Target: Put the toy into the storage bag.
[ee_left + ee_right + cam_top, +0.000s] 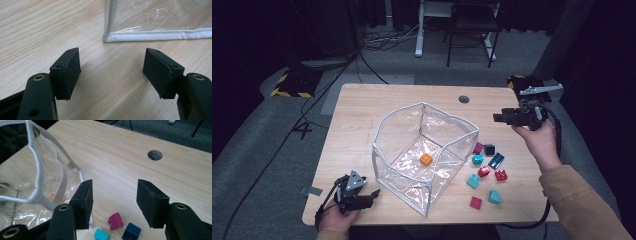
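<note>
Two empty tools, left tool (373, 193) and right tool (497, 118), jaws wide apart, flanking clear bag (384, 135).

I am logging: pale wood tabletop (362, 115), carrying a round cable hole (464, 99) near its far edge; cables (377, 36) lying across grey floor (262, 125); yellow-black striped plate (292, 92) sitting beyond the far-left corner.

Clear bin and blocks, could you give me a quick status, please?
Left gripper open, low by clear bin corner. Right gripper open, raised past bin. Orange block inside; loose blocks outside. Nothing in the way.
</note>
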A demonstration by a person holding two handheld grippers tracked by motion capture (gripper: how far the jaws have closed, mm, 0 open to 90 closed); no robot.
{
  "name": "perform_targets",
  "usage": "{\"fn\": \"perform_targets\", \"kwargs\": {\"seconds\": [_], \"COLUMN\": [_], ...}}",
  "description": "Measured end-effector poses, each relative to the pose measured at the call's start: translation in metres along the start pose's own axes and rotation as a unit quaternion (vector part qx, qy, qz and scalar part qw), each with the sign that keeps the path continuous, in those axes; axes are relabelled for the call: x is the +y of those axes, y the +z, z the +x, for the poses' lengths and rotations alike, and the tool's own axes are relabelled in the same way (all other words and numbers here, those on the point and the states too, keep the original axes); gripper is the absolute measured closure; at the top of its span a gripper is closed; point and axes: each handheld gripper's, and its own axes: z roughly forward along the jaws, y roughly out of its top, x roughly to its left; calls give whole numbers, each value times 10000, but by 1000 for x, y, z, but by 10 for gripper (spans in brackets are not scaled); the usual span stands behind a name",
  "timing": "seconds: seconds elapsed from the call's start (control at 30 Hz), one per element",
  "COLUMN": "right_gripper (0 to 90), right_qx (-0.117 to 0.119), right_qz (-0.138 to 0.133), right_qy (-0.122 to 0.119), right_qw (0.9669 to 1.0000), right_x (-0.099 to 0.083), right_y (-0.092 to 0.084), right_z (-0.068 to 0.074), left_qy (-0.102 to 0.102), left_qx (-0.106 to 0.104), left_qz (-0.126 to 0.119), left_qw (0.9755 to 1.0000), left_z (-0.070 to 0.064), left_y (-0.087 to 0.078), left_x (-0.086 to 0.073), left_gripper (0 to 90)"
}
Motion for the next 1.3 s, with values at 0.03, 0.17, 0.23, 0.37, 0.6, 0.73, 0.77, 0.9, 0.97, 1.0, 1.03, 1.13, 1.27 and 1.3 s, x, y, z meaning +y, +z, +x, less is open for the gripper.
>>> {"fn": "perform_targets", "kwargs": {"seconds": [0.03, 0.17, 0.23, 0.37, 0.6, 0.73, 0.77, 0.9, 0.97, 1.0, 1.03, 1.13, 1.27, 1.3], "right_gripper": [479, 480, 480, 483, 496, 508, 511, 512, 513, 513, 513, 513, 512, 512], "right_qx": [-17, -74, -99, -138, -129, -135, -143, -170, -171, -154, -155, -146, -123, -106], "right_qz": [25, 127, 204, 336, 535, 619, 636, 752, 800, 818, 846, 931, 1057, 1074], "right_qy": [14, 85, 108, 176, 267, 340, 341, 377, 387, 391, 384, 363, 350, 336], "right_qw": [10000, 9999, 9997, 9992, 9981, 9974, 9973, 9963, 9959, 9958, 9956, 9949, 9937, 9936], "right_x": [-2, -12, -17, -25, -39, -45, -47, -54, -57, -59, -61, -66, -72, -74], "right_y": [3, 18, 26, 39, 58, 65, 67, 76, 80, 82, 84, 90, 100, 103], "right_z": [-1, -6, -8, -12, -15, -17, -18, -20, -20, -20, -20, -19, -17, -17], "left_qy": [-2, -34, -84, -188, -202, -203, -206, -204, -203, -202, -204, -204, -204, -203], "left_qx": [7, 42, 85, 178, 198, 198, 199, 198, 198, 199, 198, 198, 199, 199], "left_qz": [2, -5, -6, -9, -10, -11, -11, -10, -10, -10, -10, -10, -11, -10], "left_qw": [10000, 10000, 9999, 9997, 9996, 9996, 9996, 9996, 9996, 9996, 9996, 9996, 9996, 9996], "left_z": [0, 1, 2, 4, 5, 5, 5, 5, 5, 5, 5, 5, 5, 5], "left_y": [0, 0, 0, 1, 1, 1, 1, 1, 1, 1, 1, 1, 1, 1], "left_x": [0, 0, 0, 1, 1, 1, 1, 1, 1, 1, 1, 1, 1, 1], "left_gripper": [306, 306, 306, 306, 306, 306, 306, 306, 306, 306, 306, 306, 306, 306]}}
